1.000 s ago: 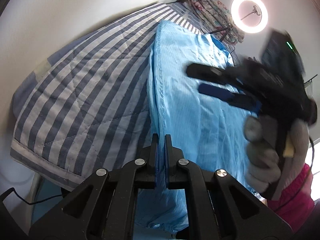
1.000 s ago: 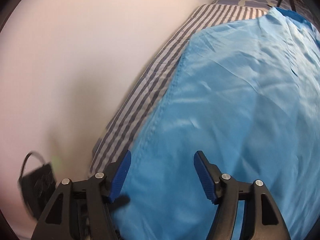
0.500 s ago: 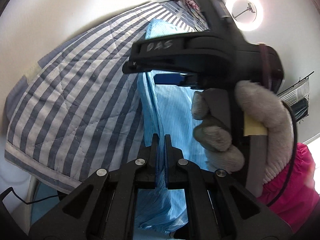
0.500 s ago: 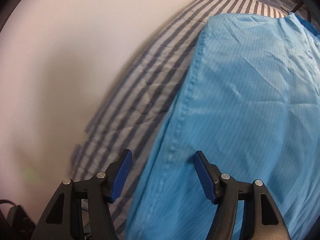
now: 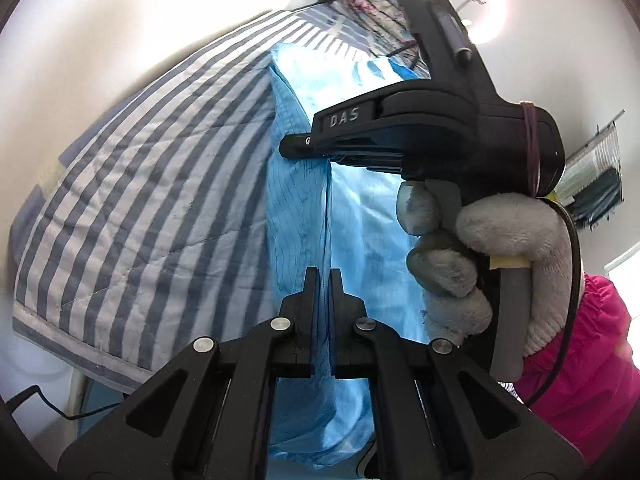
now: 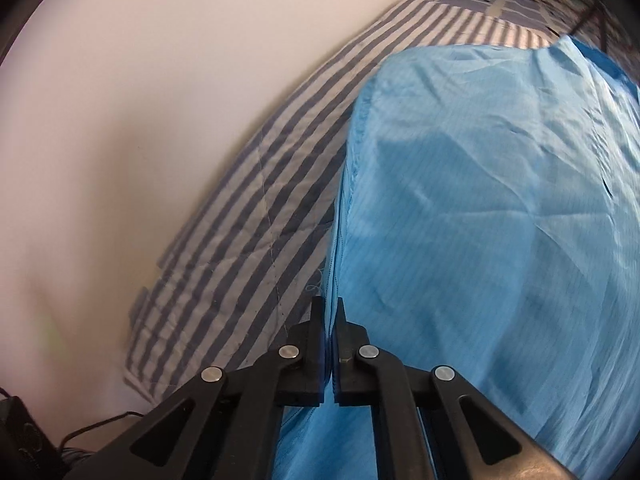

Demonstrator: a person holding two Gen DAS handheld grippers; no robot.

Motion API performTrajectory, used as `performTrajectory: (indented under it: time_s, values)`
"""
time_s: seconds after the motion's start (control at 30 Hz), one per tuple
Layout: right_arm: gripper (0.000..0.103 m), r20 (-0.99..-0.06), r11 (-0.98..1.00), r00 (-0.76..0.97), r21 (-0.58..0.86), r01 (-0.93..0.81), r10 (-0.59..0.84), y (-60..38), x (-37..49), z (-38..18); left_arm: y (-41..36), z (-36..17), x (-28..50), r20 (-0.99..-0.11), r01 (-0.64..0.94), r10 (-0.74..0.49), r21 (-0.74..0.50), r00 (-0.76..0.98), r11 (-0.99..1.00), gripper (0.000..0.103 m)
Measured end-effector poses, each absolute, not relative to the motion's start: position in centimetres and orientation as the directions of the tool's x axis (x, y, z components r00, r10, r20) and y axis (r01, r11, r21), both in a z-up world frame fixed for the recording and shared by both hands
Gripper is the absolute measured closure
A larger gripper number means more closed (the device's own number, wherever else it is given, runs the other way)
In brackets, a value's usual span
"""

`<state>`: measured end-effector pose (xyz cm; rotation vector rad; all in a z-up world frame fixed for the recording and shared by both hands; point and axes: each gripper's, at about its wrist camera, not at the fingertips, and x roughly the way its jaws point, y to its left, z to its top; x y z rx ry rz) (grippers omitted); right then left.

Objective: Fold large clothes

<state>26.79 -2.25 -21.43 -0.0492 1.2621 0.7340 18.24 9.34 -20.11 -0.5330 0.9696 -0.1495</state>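
Left wrist view: the left gripper (image 5: 323, 280) sits at the bottom centre, jaws closed on a raised ridge of the blue garment (image 5: 360, 208). That ridge runs straight up the frame from the fingertips. At upper right a gloved hand (image 5: 480, 256) holds the right gripper (image 5: 296, 147), which points left across the frame and is clamped on the same ridge farther up. The garment lies lengthwise on a striped quilt (image 5: 160, 200), its near end hanging off the lower edge.

Right wrist view: the right gripper (image 6: 328, 320) at bottom centre has just closed, with the garment's (image 6: 480, 220) left edge pinched between its pads. The cloth spreads to the right and upward; the quilt (image 6: 260, 200) lies to the left. Both grippers hold one long edge, so the fold probably carries it sideways across the garment's length.
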Motion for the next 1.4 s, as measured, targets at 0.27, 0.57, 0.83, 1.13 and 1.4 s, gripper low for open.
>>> performTrajectory:
  time_s: [0.27, 0.57, 0.83, 1.13, 1.4]
  values:
    - [0.103, -0.756, 0.728, 0.146, 0.531, -0.434, 0.638, -10.1, 28.2, -20.0, 2.8, -17.9, 20.2, -0.734, -0.020, -0.392, -0.482, 0.554, 0.876, 0.102]
    - [0.103, -0.656, 0.701, 0.247, 0.673, -0.237, 0.714, -20.8, 27.9, -22.0, -4.3, -17.3, 21.8, -0.751, 0.129, -0.460, -0.457, 0.473, 0.880, 0.102]
    - [0.103, -0.688, 0.726, 0.275, 0.685, -0.063, 0.672, -27.4, 26.9, -26.5, -6.1, -16.4, 21.1, -0.732, 0.214, -0.526, -0.483, 0.433, 0.849, 0.102]
    - [0.103, -0.693, 0.728, 0.239, 0.676, -0.113, 0.680, -25.6, 25.9, -26.9, 1.2, -17.3, 20.4, -0.774, 0.038, -0.369, -0.409, 0.514, 0.912, 0.102]
    - [0.083, -0.740, 0.760, 0.174, 0.637, -0.128, 0.650, -24.3, 24.4, -26.4, 4.5, -22.6, 21.4, -0.790, -0.093, -0.452, -0.531, 0.415, 0.842, 0.102]
